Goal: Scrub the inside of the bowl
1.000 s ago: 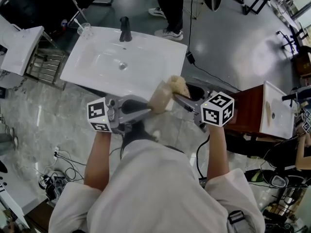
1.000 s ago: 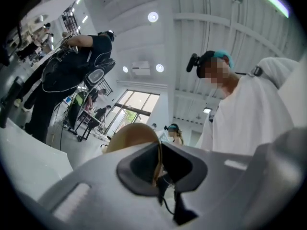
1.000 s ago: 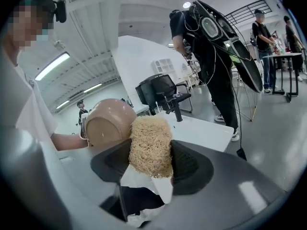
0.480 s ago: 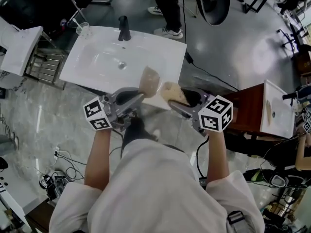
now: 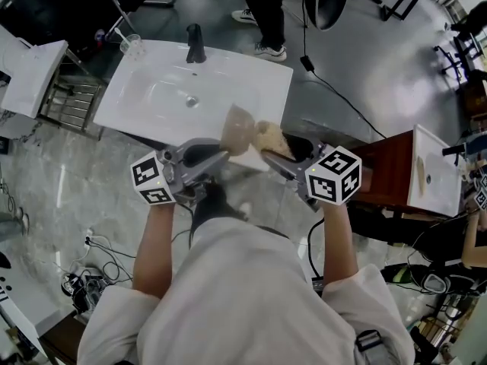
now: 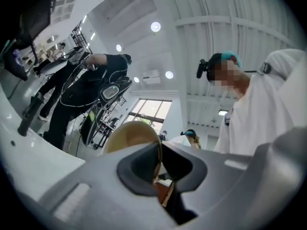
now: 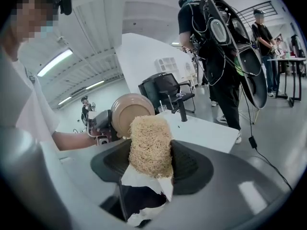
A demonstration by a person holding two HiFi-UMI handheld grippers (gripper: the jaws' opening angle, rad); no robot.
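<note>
Opposed grippers holding bowl (image 5: 237, 130) and scrubber (image 5: 271, 138).
The left gripper (image 5: 222, 156), nearly closed, pinched the bowl rim; the right gripper (image 5: 266, 157), jaws wide, clamped the scrubber just beside it. Hard scrubbing might twist the bowl free.

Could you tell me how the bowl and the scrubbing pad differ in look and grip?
The bowl is smooth, tan and round; the scrubbing pad is rough, fibrous and straw-coloured. The left gripper pinches the bowl's thin rim, jaws nearly together; the right gripper holds the bulky pad with jaws wide. Both are held up beside each other.
</note>
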